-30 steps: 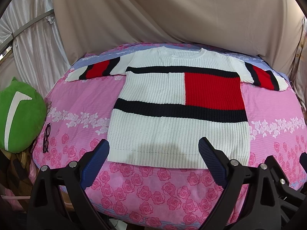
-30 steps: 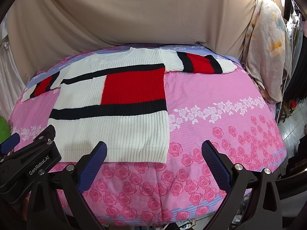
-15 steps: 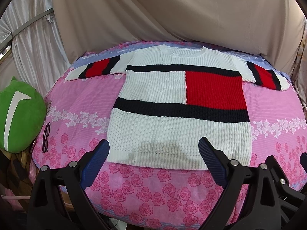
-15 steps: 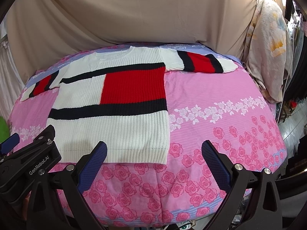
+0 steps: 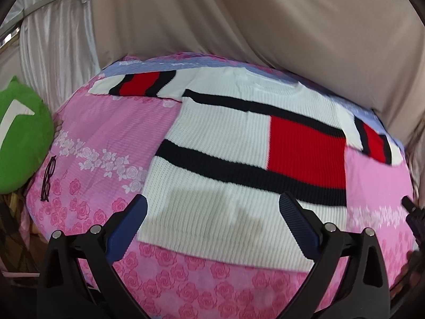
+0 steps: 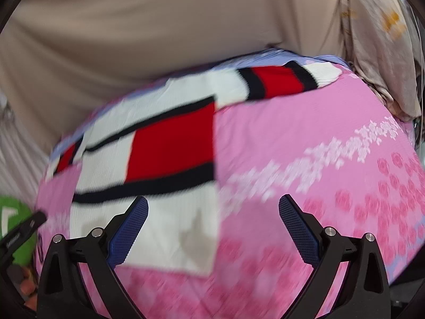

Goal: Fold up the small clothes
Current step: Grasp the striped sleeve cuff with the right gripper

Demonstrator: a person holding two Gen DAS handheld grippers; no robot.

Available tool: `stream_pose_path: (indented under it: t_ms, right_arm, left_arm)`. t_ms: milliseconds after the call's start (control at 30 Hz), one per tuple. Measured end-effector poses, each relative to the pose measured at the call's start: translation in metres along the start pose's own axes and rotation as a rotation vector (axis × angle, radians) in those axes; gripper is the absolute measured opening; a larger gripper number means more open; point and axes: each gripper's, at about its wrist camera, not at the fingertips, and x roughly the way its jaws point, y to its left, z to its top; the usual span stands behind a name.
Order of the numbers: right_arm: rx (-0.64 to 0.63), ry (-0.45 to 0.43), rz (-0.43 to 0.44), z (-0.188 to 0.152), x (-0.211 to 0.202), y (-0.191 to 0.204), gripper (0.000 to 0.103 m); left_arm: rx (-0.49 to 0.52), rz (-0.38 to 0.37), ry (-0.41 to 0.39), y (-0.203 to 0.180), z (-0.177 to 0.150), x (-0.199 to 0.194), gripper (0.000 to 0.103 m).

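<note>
Left gripper: lower centre of the left wrist view, jaws spread wide, holding nothing; its blue pads frame the near hem of the sweater from above, and contact with the knit cannot be told.

Cushion, green: left edge of the frame, beside the bed.

Spectacles, dark-framed: lower left, lying on the bedspread, well apart from the garment.

Bedspread, pink with rose print: fills the middle of both views; bears the sweater.

Sweater, white knit with black bands and a red block: centre of the frame, spread flat, neck at the top of the frame, hem nearest the camera. Sleeves stretched out sideways to upper left and right edge, so the long axis with sleeves runs across the frame. Unfolded; task judged at its start.

Curtain, beige: upper frame, behind the bed.

Right gripper: lower centre of the right wrist view, jaws wide apart, empty. View is motion-blurred. Sweater body lies up and to the left of it; the striped right sleeve sits at upper centre-right.

Relation for the coming move, as judged: each gripper is nearer its own side's hem corner and sleeve, both lying forward of the jaws; the left one is already over the hem.
</note>
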Motion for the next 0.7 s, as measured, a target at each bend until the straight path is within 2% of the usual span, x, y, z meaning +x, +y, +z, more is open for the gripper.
stream_pose_path:
  t_ms: [67, 167, 300, 367, 533, 667, 700]
  right_arm:
    - [0.084, -0.038, 0.013, 0.035, 0.025, -0.045, 0.098]
    - [0.184, -0.099, -0.029, 0.085, 0.067, -0.107, 0.096]
    - [0.316, -0.161, -0.015, 0.138, 0.121, -0.176, 0.077]
    - [0.383, -0.173, -0.021, 0.155, 0.145, -0.202, 0.075]
    - [0.42, -0.153, -0.012, 0.177, 0.196, -0.225, 0.075]
    - [0.401, -0.177, -0.009, 0.189, 0.214, -0.226, 0.075]
    - [0.398, -0.185, -0.01, 0.192, 0.216, -0.225, 0.072]
  left_arm:
    - [-0.038, 0.024, -0.006, 0.003, 0.006, 0.013, 0.097]
    - [-0.083, 0.052, 0.006, 0.003, 0.014, 0.035, 0.097]
    - [-0.114, 0.101, -0.013, -0.003, 0.02, 0.053, 0.097]
    - [-0.112, 0.12, -0.017, -0.009, 0.022, 0.06, 0.097]
    - [-0.086, 0.144, -0.002, -0.02, 0.022, 0.075, 0.097]
    - [-0.065, 0.159, 0.003, -0.026, 0.021, 0.084, 0.097]
    - [-0.063, 0.16, 0.004, -0.027, 0.021, 0.085, 0.097]
